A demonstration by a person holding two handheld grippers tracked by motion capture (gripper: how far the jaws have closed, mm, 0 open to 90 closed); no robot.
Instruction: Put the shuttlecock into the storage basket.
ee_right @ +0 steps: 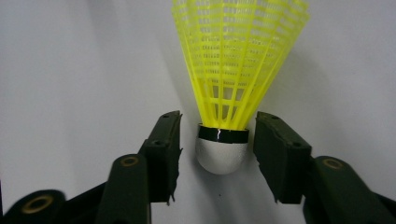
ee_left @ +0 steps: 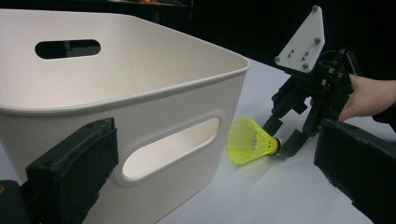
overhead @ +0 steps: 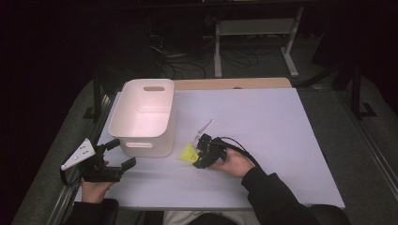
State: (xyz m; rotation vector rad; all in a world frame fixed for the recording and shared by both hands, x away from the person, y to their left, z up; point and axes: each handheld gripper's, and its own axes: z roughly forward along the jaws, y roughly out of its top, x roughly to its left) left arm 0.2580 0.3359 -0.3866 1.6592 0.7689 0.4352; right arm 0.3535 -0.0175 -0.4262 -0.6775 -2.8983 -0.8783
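Right gripper view: right gripper (ee_right: 220,154) has its jaws narrowly apart, straddling the white cork nose of a yellow plastic mesh shuttlecock (ee_right: 236,70). Small gaps show on both sides, so nothing is clamped yet. The shuttlecock lies on its side on the white tabletop (overhead: 263,126), skirt pointing toward a white plastic handled bin (overhead: 143,117), just beside the bin's near wall. Left gripper (overhead: 115,152) hovers with its jaws wide and empty near the bin's front-left corner.

Likely risk: the rounded cork may squirt out if the jaws close off-centre. Closing higher, on the mesh skirt, would probably crush it. A nudge could roll the shuttlecock against the bin.
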